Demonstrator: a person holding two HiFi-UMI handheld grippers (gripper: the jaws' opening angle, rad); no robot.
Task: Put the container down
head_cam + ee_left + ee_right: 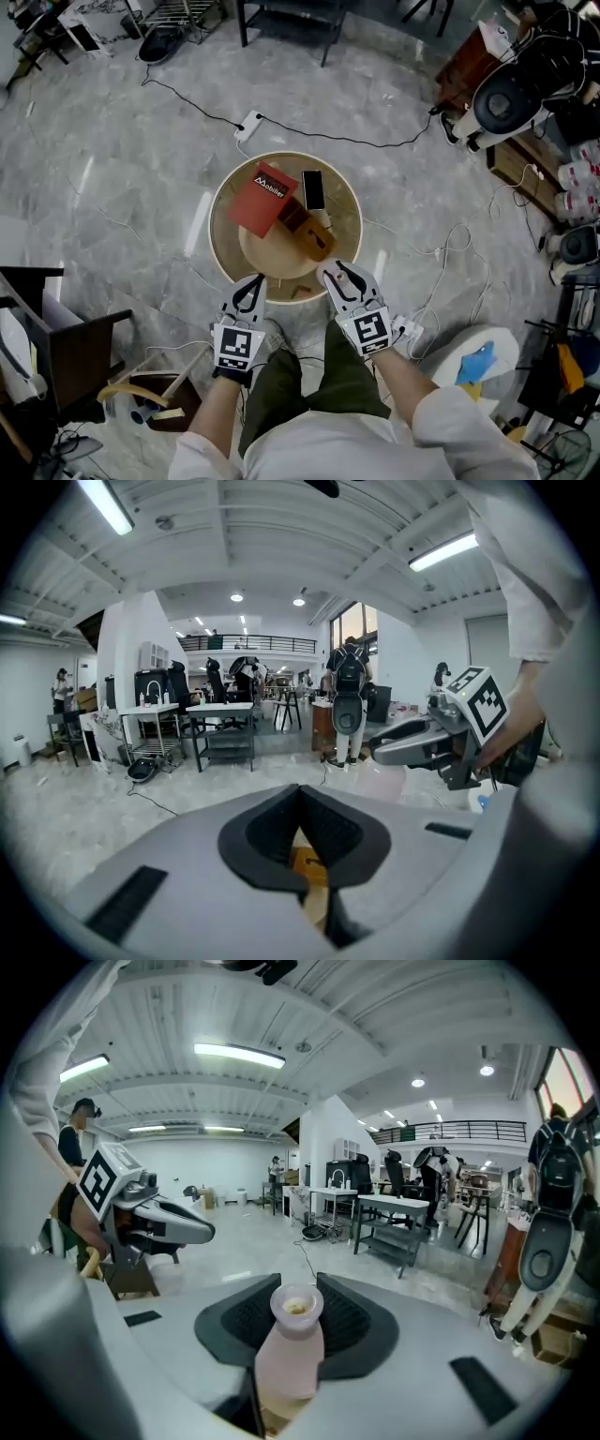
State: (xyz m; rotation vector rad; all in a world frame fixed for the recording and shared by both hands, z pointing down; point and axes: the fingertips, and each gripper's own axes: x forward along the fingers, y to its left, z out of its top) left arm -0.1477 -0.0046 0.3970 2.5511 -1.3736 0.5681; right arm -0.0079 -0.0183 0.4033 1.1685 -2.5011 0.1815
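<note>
A: Where is the container to be found?

B: The container (289, 1354), a pale pinkish bottle with an open neck, is seen upright between the jaws of the right gripper (296, 1288); it is clamped from both sides by the dark pads (352, 1321); its mouth is set about level with the pad tips.

A: And where is that gripper held?

B: In the head view it is held over the near edge of the round table (219, 239), just beside the left gripper (251, 281); whether the bottle's base is rested on anything cannot be told, since the base is hidden by the gripper's own body.

A: What is shown of the left gripper?

B: Its jaws are brought together, the pad tips meeting; nothing is gripped; only a strip of brown and orange is glimpsed through the slit below the tips.

A: What else is laid on the table?

B: A red box (261, 199) is laid towards the far left of the top; a black phone (313, 189) is placed just beside it on the right; a brown object (309, 232) is seen near the middle, partly over a pale round tray (267, 258) at the near side; both grippers' tips are pointed at that tray's near rim.

A: And around the table?

B: A grey marbled floor (112, 187) is seen; a white power strip (248, 125) is laid on it beyond the table.
</note>
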